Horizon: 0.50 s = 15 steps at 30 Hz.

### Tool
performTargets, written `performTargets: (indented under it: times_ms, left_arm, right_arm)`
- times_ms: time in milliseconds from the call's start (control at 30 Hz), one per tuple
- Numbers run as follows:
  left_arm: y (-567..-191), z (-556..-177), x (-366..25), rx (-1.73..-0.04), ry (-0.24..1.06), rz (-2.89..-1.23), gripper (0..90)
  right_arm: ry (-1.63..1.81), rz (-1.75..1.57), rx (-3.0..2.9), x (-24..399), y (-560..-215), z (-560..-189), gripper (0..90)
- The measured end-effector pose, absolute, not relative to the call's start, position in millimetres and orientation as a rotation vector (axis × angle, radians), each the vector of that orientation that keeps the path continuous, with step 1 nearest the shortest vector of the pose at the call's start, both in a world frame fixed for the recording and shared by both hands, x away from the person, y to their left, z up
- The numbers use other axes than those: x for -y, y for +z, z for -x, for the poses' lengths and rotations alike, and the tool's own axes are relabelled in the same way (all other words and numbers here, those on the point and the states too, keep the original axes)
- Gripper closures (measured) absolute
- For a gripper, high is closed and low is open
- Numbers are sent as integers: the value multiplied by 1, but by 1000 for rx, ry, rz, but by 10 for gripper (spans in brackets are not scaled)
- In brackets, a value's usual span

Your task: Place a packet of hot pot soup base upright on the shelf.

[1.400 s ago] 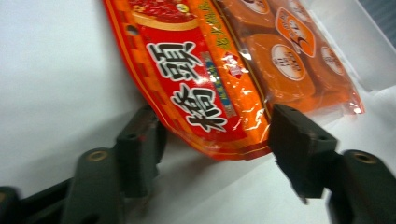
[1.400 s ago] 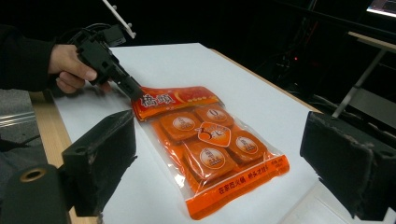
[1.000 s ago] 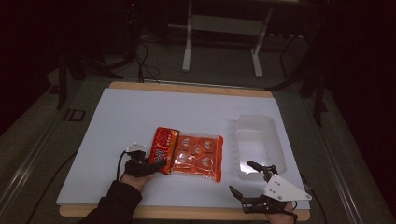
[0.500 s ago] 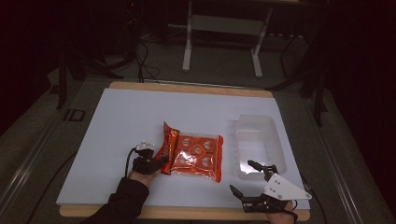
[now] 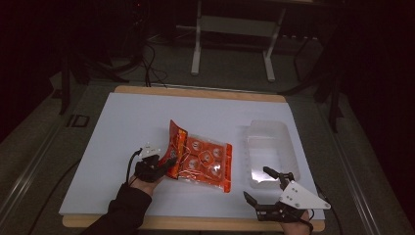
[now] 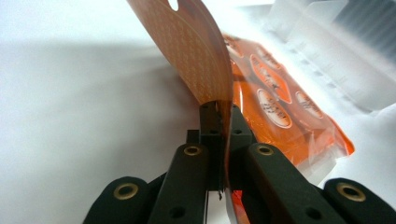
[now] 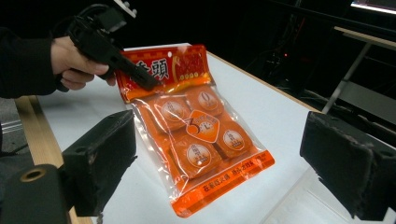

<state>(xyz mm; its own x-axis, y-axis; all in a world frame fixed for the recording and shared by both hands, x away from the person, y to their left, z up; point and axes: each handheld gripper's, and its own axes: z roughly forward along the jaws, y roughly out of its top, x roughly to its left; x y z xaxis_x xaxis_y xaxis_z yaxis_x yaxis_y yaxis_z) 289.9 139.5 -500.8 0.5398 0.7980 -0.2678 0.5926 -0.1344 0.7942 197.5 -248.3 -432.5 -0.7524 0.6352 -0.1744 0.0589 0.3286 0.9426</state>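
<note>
The left gripper (image 5: 164, 164) is clamped on the header edge of the orange snack bag (image 5: 203, 159), its jaws having just been closing with that red top strip between them; in the left gripper view the two black jaws pinch the thin film and the header (image 6: 196, 51) curls upward above them; the right gripper (image 5: 266, 188) rests near the front right corner of the white table (image 5: 122, 122), its jaws spread wide with nothing between them, well apart from the bag; the bag lies near the middle of the table, its gripped end lifted off the surface while the far end stays down, and a clear plastic tray (image 5: 271, 152) sits just beside it on the right; the bag is transparent and orange, with a red printed header, round orange-wrapped pieces inside and an orange band along the bottom seal; in the right gripper view the left gripper (image 7: 140, 79) covers part of the header print, and the tray's rim is cut off at the lower edge; the small text on the pieces is too fine to read.
</note>
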Motion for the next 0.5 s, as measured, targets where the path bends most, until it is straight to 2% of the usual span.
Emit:
performTargets:
  times_ms: [500]
  left_arm:
    - [-455,-286,-130,-1032,298,-1786,898]
  right_arm:
    - [1434,-676,-2011,253,-432,-200,104]
